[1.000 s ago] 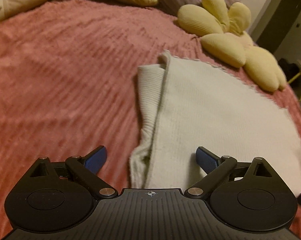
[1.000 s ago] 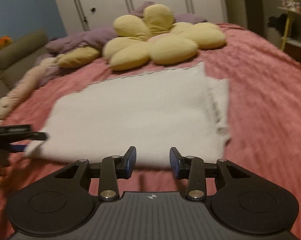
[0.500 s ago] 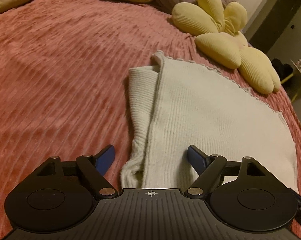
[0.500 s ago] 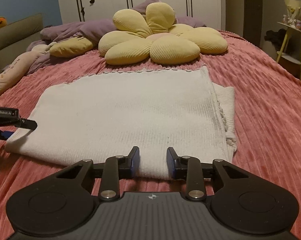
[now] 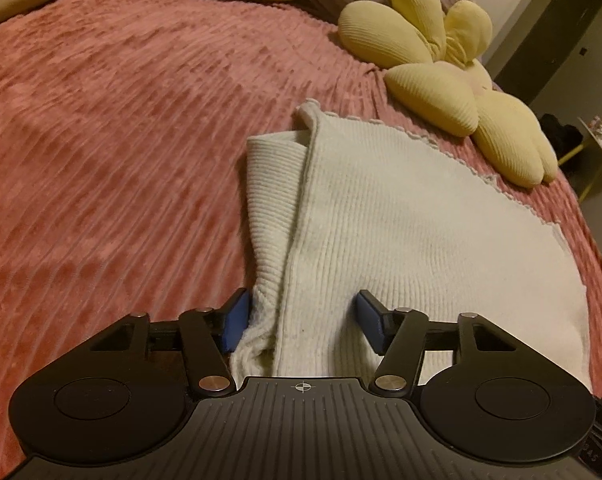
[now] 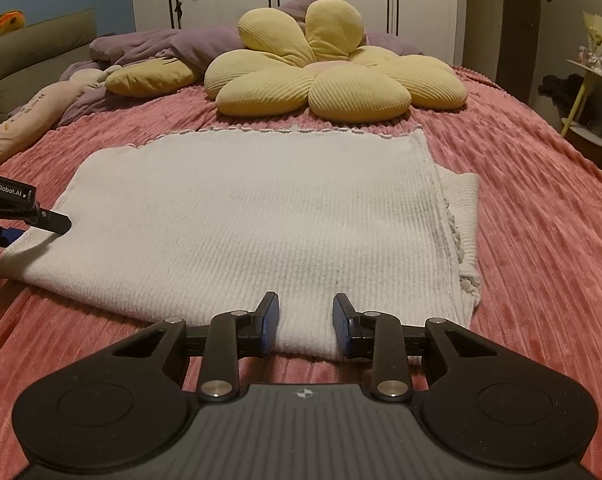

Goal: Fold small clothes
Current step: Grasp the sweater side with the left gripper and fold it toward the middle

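Your big bed with the pink ribbed blanket (image 6: 541, 208) holds everything. The yellow flower-shaped pillow (image 6: 333, 76) sits at the far end. The white knitted folded sweater (image 6: 261, 216) lies flat in front of it, its long side running left to right in your right wrist view, with a ribbed sleeve peeking out on the right. Your left gripper (image 5: 301, 318) is wide open around the sweater's corner. Your right gripper (image 6: 306, 322) is partly open over the near edge, holding nothing.
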`<action>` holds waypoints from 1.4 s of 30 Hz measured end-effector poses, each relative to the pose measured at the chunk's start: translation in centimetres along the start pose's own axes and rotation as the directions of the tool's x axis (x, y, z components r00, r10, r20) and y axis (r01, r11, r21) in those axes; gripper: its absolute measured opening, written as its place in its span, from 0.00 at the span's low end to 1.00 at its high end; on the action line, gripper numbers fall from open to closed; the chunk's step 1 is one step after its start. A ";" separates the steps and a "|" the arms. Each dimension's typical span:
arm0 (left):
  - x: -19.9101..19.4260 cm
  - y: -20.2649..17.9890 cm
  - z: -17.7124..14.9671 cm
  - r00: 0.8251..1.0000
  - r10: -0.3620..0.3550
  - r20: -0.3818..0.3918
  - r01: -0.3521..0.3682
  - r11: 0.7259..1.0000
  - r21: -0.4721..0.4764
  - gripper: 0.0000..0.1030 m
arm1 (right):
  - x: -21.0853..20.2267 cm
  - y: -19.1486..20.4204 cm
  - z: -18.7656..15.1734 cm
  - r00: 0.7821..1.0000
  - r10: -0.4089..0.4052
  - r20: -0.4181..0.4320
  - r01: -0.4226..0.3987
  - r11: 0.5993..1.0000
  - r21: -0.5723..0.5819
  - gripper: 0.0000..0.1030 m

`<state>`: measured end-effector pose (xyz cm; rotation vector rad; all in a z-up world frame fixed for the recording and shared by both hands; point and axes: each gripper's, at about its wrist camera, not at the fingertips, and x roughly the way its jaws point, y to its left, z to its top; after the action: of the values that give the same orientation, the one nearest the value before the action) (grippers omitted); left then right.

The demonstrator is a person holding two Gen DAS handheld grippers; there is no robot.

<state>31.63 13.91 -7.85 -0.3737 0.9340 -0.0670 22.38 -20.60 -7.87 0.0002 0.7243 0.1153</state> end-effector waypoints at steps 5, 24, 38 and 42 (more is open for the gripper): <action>-0.1 1.2 0.5 0.998 -0.055 -0.011 0.054 0.997 -0.058 0.44 | -0.1 0.1 -0.1 1.000 0.001 0.002 -0.001 1.000 -0.010 0.28; -0.1 3.2 1.7 0.979 -0.204 -0.027 0.193 0.957 -0.218 0.21 | -1.1 -0.2 0.3 1.000 0.006 0.023 -0.006 1.000 0.017 0.29; -0.6 -14.4 1.9 0.955 -0.294 -0.042 0.297 0.949 0.106 0.20 | -2.1 -3.0 -0.3 0.998 -0.042 0.047 0.038 0.996 0.077 0.30; 2.9 -17.6 -1.9 0.978 -0.202 -0.050 0.207 0.962 0.178 0.22 | -2.4 -3.6 -0.5 0.998 -0.044 0.046 0.040 0.997 0.070 0.30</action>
<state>33.67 -3.67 -5.08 -0.2984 0.9102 -0.3469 20.65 -24.45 -6.81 0.0539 0.6797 0.0498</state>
